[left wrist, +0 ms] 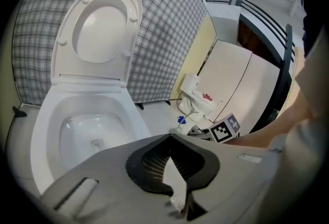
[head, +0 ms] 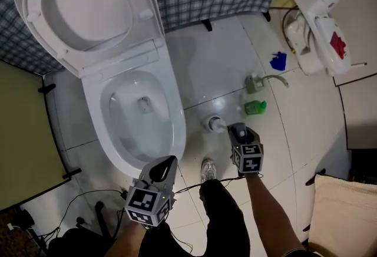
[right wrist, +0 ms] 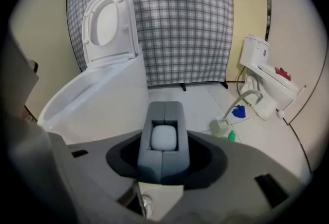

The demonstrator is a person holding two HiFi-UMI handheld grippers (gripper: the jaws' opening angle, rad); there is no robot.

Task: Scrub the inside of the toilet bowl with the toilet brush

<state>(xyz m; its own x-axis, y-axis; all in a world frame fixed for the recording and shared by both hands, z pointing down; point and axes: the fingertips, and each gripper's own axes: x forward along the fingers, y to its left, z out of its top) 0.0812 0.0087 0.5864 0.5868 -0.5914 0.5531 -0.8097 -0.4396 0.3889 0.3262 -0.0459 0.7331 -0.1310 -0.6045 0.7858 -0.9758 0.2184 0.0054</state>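
Grey plastic with a white inset, the handle end of the toilet brush [right wrist: 164, 138] sits clamped in the jaws of the right gripper [head: 238, 132]. Its long axis seemingly runs along them, slanting down beside a chrome-rimmed holder [head: 215, 125] on the floor. The toilet bowl [head: 126, 132] lies to that gripper's left, over the rim; the left gripper [head: 165, 168], jaws together and empty, hovers nearer, at the bowl's front.
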